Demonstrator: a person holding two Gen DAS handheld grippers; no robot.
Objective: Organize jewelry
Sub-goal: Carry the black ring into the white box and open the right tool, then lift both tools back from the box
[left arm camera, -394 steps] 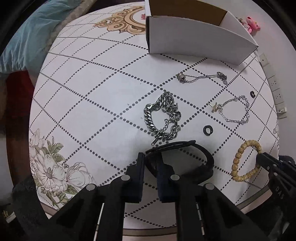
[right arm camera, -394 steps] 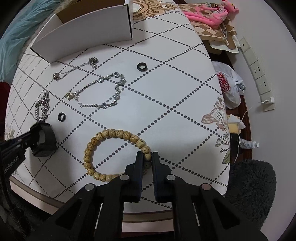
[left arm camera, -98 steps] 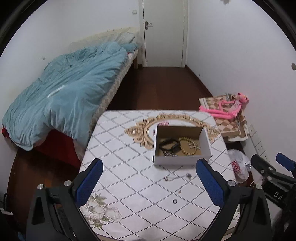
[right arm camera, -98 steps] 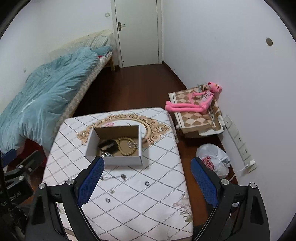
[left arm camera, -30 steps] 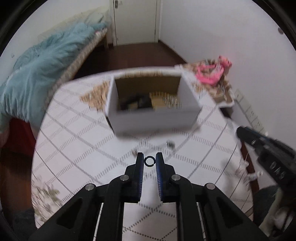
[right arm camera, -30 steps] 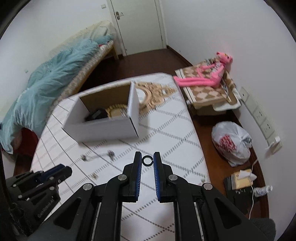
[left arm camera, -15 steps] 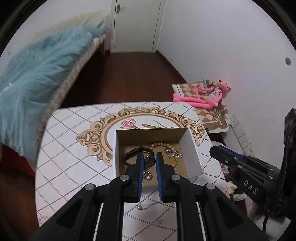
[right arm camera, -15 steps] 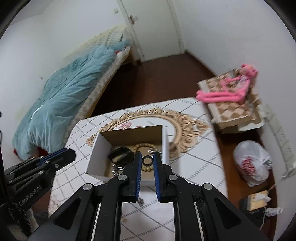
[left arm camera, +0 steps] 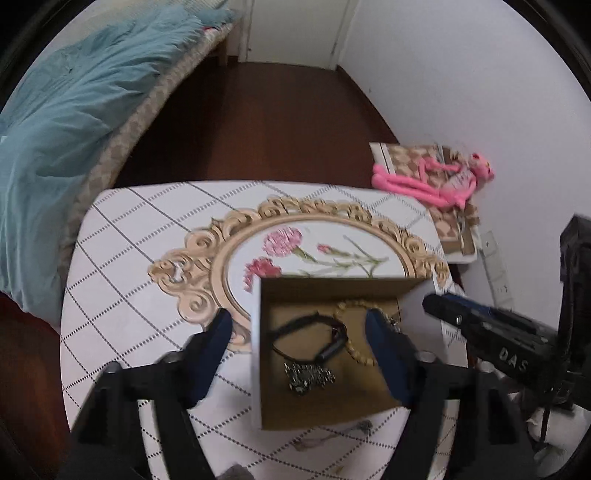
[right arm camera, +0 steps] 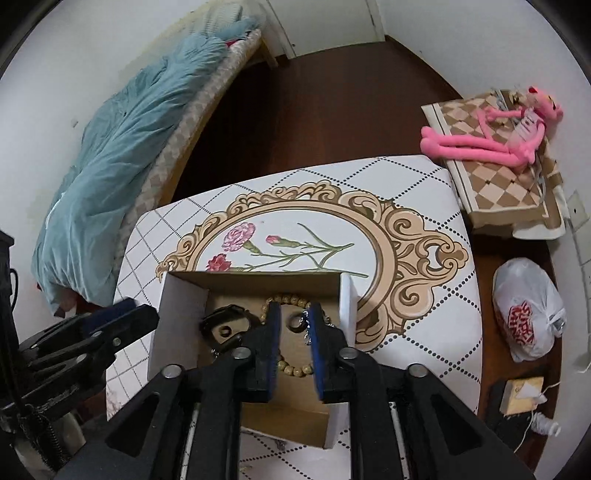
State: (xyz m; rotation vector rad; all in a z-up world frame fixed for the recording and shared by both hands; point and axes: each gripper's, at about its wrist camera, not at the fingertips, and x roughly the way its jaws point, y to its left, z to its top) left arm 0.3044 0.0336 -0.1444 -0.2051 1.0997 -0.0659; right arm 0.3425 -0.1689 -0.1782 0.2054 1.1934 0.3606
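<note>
Bedroom table [left arm camera: 122, 258]: both grippers, left [left arm camera: 299, 328] and right [right arm camera: 293, 328], hang spread, gripping nothing, above box [right arm camera: 177, 306] (black ring [right arm camera: 295, 322] apparently dropping between right fingers).

plain white walls [right arm camera: 461, 33] meet a dark brown wooden floor [right arm camera: 321, 110]. a bed with a rumpled teal quilt [right arm camera: 122, 147] lies left of the white diamond-patterned desk [right arm camera: 424, 332]. a white door [left arm camera: 295, 29] stands closed beyond.

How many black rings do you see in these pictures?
2: one ring between the open right gripper's fingers, another ring inside the black bracelet's loop. Others may be hidden.
</note>
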